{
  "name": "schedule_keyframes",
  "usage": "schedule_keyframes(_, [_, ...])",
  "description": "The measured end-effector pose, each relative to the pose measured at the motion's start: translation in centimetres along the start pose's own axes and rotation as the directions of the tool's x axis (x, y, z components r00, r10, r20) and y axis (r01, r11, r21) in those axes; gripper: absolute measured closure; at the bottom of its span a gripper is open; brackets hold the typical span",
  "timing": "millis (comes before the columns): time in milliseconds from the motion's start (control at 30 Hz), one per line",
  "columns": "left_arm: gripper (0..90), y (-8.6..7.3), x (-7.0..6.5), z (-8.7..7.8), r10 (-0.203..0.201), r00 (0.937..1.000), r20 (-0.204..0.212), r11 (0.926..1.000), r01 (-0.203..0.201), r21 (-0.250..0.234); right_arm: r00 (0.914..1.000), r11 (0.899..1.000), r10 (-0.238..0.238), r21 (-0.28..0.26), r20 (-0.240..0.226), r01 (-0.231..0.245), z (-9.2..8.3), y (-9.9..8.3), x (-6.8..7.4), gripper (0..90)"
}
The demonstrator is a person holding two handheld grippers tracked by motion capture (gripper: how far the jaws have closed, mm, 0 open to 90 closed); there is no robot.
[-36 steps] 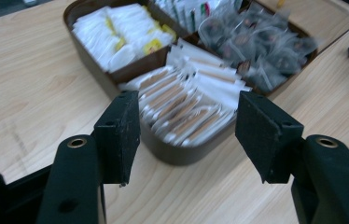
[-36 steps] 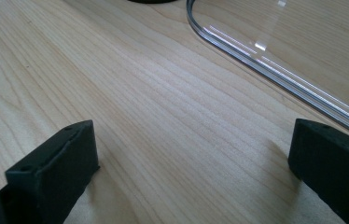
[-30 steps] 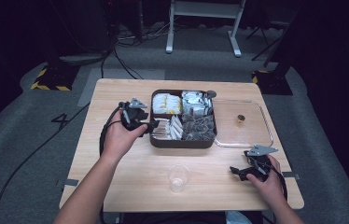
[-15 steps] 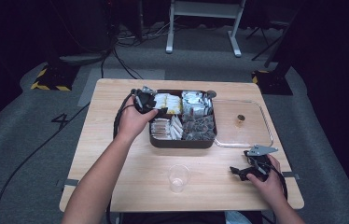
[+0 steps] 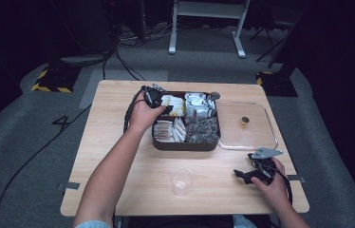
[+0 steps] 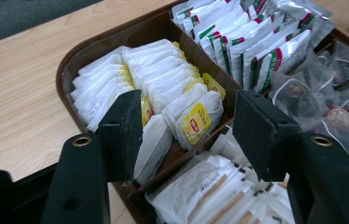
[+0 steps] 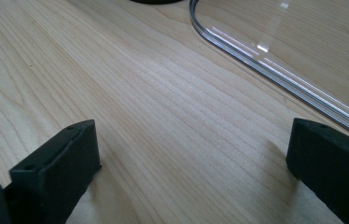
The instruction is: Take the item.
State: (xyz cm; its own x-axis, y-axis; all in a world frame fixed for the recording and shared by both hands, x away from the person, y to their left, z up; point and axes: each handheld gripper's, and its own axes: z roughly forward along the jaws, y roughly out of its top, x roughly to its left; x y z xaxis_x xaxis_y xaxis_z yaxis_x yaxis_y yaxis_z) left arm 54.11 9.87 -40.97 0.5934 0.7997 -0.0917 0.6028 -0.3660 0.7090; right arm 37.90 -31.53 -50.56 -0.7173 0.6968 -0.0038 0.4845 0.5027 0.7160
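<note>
A dark brown tray (image 5: 185, 145) with four compartments sits mid-table. My left gripper (image 5: 159, 100) hovers over its far left compartment. In the left gripper view the tray (image 6: 70, 70) holds white tea bags with yellow tags (image 6: 196, 116), and my left gripper (image 6: 189, 126) straddles the nearest of them. Its jaws have just been closing, with several bags between them, and I see no firm pinch. My right gripper (image 5: 242, 175) rests near the table's front right. In the right gripper view my right gripper (image 7: 191, 154) stands open over bare wood.
The other compartments hold silver sachets (image 6: 252, 42), clear pyramid bags (image 6: 331, 102) and paper stick packets (image 6: 210, 196). A clear lid (image 5: 247, 137) lies right of the tray, its rim (image 7: 275, 70) just ahead of the right gripper. A plastic cup (image 5: 182, 180) stands near the front edge.
My left hand has moved from the tray's left side, away and rightward, to above the far left compartment. The right hand has stayed put.
</note>
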Motion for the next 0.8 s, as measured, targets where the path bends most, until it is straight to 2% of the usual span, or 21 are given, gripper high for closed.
schedule_keyframes(133, [45.2,0.3,-0.1,1.4,-0.003,1.0,0.005,0.9998,0.003,0.02,1.0,1.0,0.0,0.0,0.0,0.0,0.0,0.0,0.0,2.6])
schedule_keyframes(467, [45.6,0.0,0.0,4.6,0.027,0.9994,0.02,0.9983,-0.028,0.052,1.0,1.0,0.006,-0.001,0.006,-0.006,0.1,0.1,0.1,2.6])
schedule_keyframes(600, [51.2,-0.2,0.0,5.3,0.034,0.9993,0.014,0.9956,-0.035,0.087,1.0,1.0,0.006,-0.001,0.006,-0.006,0.1,0.1,0.1,2.6])
schedule_keyframes(800, [60.7,-0.3,0.1,5.7,0.019,0.9996,0.022,0.994,-0.021,0.107,1.0,1.0,0.006,-0.001,0.006,-0.006,0.1,0.1,0.1,2.6])
